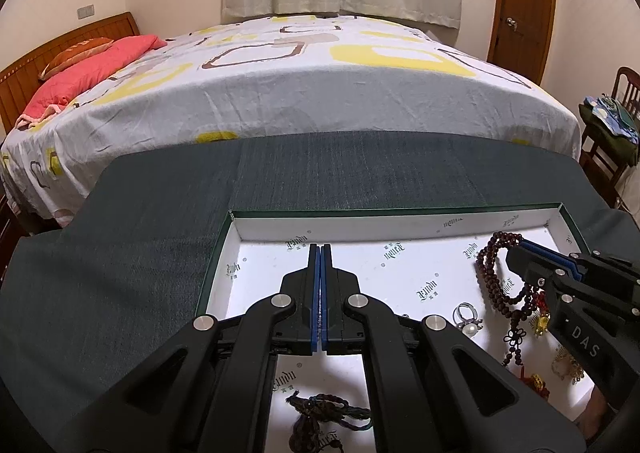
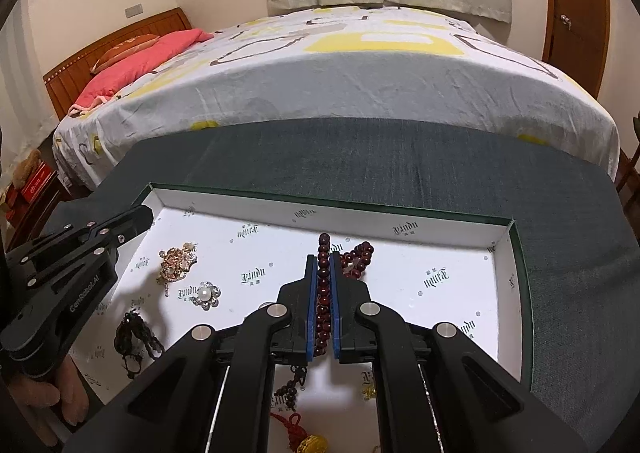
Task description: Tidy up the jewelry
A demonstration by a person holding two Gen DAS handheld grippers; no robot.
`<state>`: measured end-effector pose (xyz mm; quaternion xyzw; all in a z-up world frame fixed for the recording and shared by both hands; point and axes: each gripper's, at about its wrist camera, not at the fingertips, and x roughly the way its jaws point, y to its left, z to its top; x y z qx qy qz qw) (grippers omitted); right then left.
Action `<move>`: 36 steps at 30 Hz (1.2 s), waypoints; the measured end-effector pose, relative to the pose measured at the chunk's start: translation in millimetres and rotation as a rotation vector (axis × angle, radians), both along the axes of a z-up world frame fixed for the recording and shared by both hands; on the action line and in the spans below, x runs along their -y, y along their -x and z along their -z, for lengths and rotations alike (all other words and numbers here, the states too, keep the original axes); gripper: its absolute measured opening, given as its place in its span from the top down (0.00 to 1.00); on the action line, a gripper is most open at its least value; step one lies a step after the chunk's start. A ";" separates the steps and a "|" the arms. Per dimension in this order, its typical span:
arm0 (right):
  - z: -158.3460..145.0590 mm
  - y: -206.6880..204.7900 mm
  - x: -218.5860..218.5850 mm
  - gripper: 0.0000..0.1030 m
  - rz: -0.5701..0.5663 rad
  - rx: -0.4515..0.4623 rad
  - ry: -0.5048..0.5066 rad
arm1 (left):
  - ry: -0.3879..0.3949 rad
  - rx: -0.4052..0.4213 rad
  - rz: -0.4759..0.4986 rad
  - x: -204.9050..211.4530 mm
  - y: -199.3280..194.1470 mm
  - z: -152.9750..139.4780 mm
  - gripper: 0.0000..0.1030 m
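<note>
A shallow white box (image 1: 400,227) (image 2: 508,293) with green edges lies on dark green cloth. My right gripper (image 2: 323,257) is shut on a dark red bead bracelet (image 2: 323,309) and holds it over the box; in the left wrist view the bracelet (image 1: 490,277) hangs from that gripper (image 1: 514,249). My left gripper (image 1: 320,249) is shut with nothing between its pads, over the box's left part; it shows at the left in the right wrist view (image 2: 140,219). A pearl ring (image 2: 206,295) (image 1: 468,317), a gold brooch (image 2: 176,259) and a dark braided bracelet (image 2: 134,333) (image 1: 320,411) lie in the box.
A bed (image 1: 320,85) with a patterned sheet stands right behind the cloth-covered surface (image 1: 140,253). A red pillow (image 1: 80,73) lies at its head on the left. A wooden chair (image 1: 612,133) with clothes stands at the right, beside a door (image 1: 520,1). A red tassel charm (image 2: 304,433) lies near the box's front.
</note>
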<state>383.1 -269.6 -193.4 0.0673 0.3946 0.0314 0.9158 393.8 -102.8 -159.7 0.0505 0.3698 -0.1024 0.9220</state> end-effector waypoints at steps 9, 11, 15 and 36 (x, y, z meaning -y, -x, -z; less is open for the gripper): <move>-2.1 2.6 2.6 0.49 0.021 0.021 0.002 | -0.004 -0.016 -0.002 1.0 -0.1 3.7 0.98; -2.6 3.3 3.5 0.48 0.025 0.025 0.000 | -0.005 -0.013 -0.004 1.0 0.3 3.2 0.95; -1.7 3.4 3.5 0.43 0.026 0.031 0.001 | -0.007 -0.004 -0.016 0.5 2.0 1.7 0.54; -18.0 54.5 21.3 0.23 0.108 0.126 0.060 | -0.053 0.107 0.002 1.3 44.2 -20.3 0.13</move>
